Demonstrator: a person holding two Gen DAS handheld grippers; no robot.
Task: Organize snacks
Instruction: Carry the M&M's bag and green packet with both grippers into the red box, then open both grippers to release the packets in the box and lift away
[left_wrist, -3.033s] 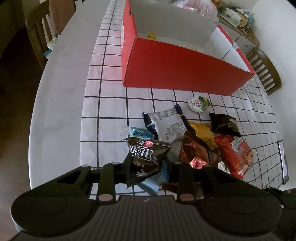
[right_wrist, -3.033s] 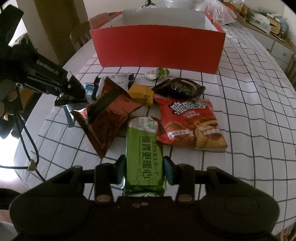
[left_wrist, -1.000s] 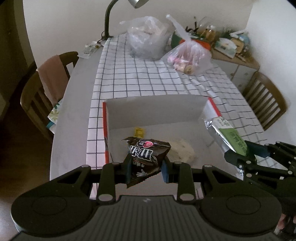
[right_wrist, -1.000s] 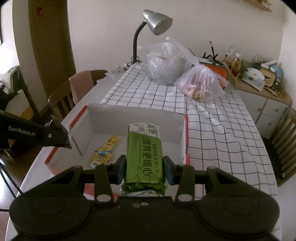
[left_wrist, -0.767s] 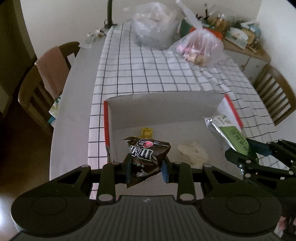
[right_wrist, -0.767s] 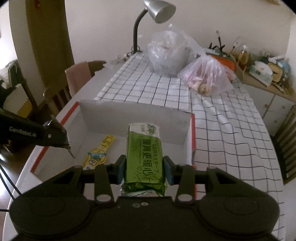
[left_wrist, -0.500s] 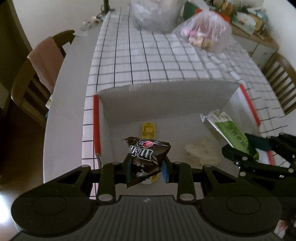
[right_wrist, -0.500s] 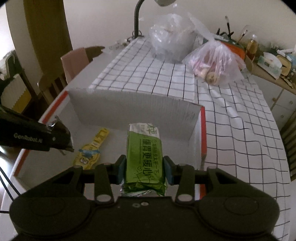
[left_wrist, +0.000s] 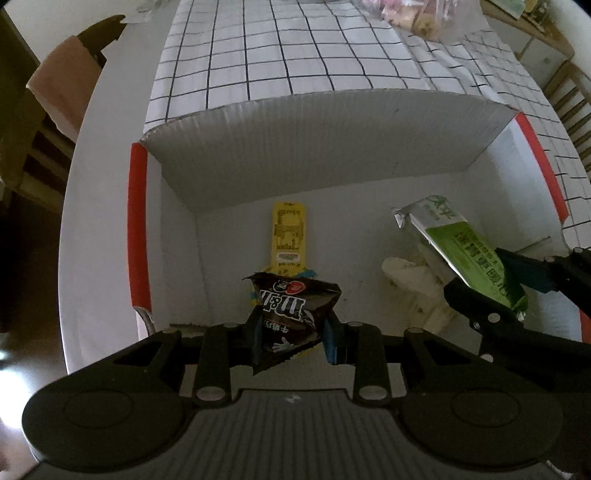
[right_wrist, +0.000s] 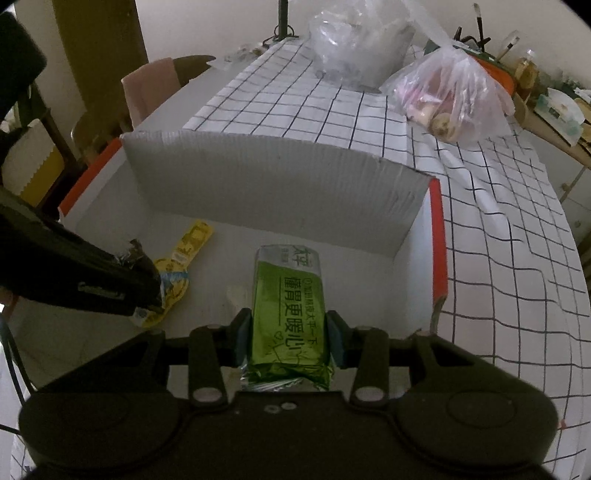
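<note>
A green pack (right_wrist: 289, 310) is gripped between the jaws of the right gripper (right_wrist: 289, 341) above the right half of an open box (left_wrist: 332, 147), its long axis running forward along the fingers, the white end toward the far wall. In the left wrist view the same green pack (left_wrist: 469, 254) is seen slanting up and to the left, its rear end covered by the right gripper (left_wrist: 491, 295). A brown bag (left_wrist: 291, 314) is clamped in the jaws of the left gripper (left_wrist: 291, 339) over the left half of the box, its crimped top edge pointing forward and its lower corner hanging below the fingers. On the box floor a yellow packet (left_wrist: 289, 236) is laid lengthwise toward the far wall, its near end hidden behind the brown bag; in the right wrist view the yellow packet (right_wrist: 184, 266) is partly covered by the left gripper (right_wrist: 147, 291). A pale crumpled wrapper (left_wrist: 410, 273) lies beneath the green pack, hard to make out. Bare floor is left between the packet and the wrapper and along the far wall. The box is bounded by a tall grey far wall and red-edged side walls; its near wall is cut off by the gripper bodies. Beyond it, a checked cloth (right_wrist: 332, 99) covers the surface, where two plastic bags (right_wrist: 454, 96) stand well apart from the box.
</note>
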